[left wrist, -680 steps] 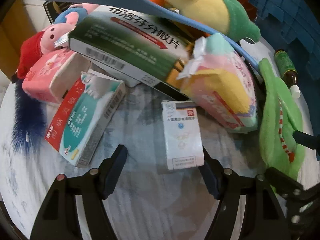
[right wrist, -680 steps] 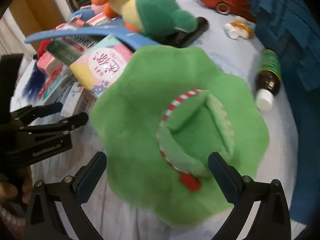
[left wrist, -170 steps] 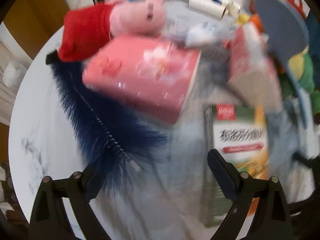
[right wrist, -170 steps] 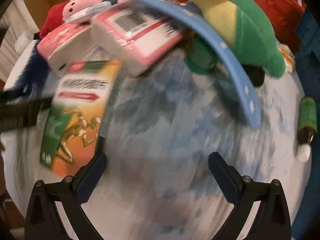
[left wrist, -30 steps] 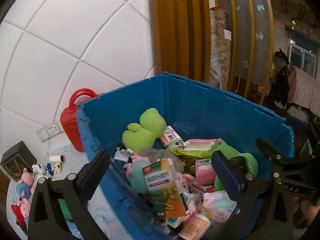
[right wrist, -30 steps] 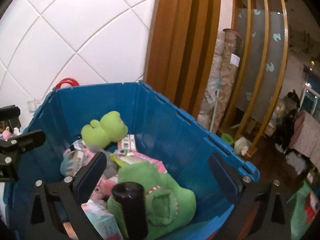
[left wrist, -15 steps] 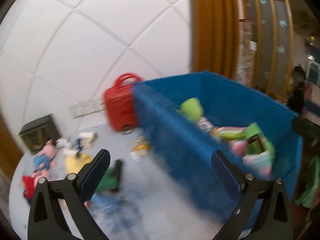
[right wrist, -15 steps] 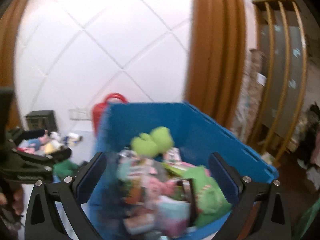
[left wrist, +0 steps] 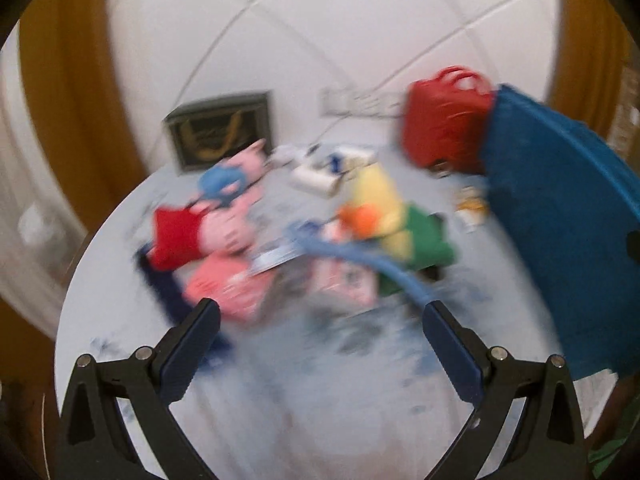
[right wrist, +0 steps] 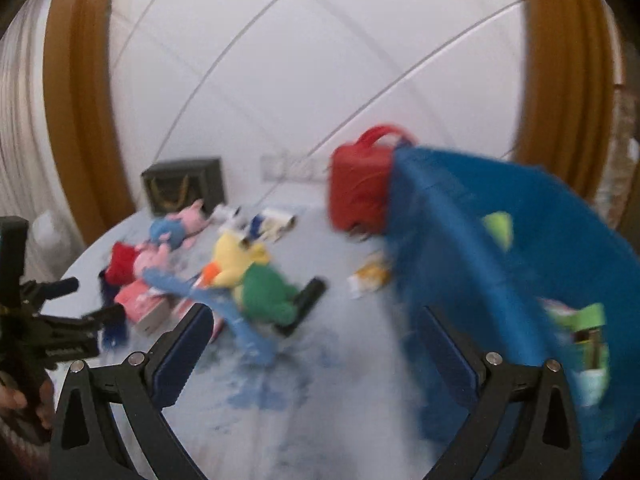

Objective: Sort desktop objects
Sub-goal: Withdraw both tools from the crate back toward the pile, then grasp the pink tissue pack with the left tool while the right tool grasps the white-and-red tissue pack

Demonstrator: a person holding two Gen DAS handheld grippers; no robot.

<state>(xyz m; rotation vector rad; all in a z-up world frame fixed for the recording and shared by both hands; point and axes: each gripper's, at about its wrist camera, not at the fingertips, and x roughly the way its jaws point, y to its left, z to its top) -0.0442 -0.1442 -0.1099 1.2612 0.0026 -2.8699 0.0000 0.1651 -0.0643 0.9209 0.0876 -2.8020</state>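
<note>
Both claws, left (left wrist: 320, 322) and right (right wrist: 310, 326), spread and empty, have swung from bin (right wrist: 520, 240) back to table (left wrist: 320, 420); toys ahead remain unsorted.

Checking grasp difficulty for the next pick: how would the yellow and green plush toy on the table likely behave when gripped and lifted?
The plush toy looks soft and stuffed, so it would probably squash between the fingers and sag, not hold its shape. It is likely light for its bulk. A blue strap lies against it, so lifting may drag that along.

Bright, even indoor light; both fisheye views motion-blurred, edges bent and dark
</note>
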